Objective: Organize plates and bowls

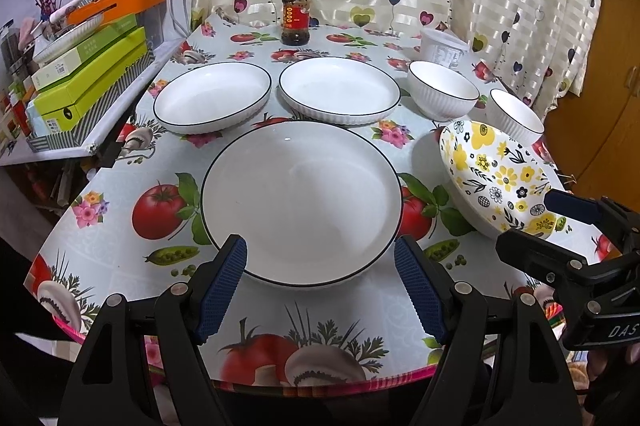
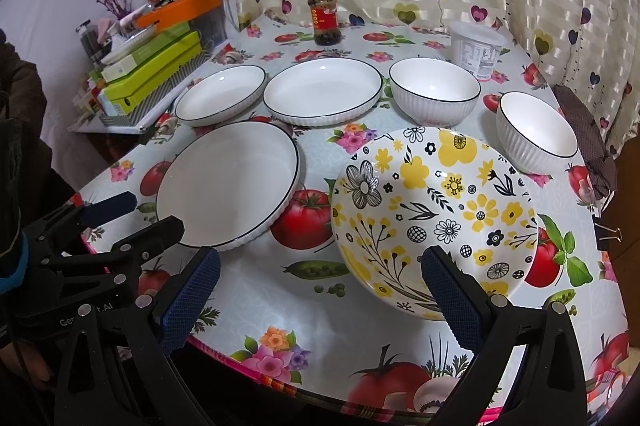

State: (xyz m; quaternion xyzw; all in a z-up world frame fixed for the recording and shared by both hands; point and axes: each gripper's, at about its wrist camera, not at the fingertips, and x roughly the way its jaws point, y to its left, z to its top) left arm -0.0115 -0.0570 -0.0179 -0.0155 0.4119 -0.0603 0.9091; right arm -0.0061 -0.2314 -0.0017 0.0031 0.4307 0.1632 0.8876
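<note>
on table, white black-rimmed plate (image 1: pixel 301 202), yellow floral bowl (image 2: pixel 434 214), both jaws released

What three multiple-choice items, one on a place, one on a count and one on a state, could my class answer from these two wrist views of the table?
1. Where does the sauce jar stand?
A. Behind the white plates, near the curtain
B. Inside the floral bowl
C. On the front edge of the table

2. How many white plates with a dark rim lie on the table?
A. One
B. Three
C. Five

3. How is the left gripper set?
A. Shut on a bowl
B. Open, holding nothing
C. Shut on the jar

Answers: 1 A, the jar stands beyond the far plates by the curtain. 2 B, one near plate and two behind it. 3 B, its fingers stand apart on either side of the near plate's front rim.
</note>
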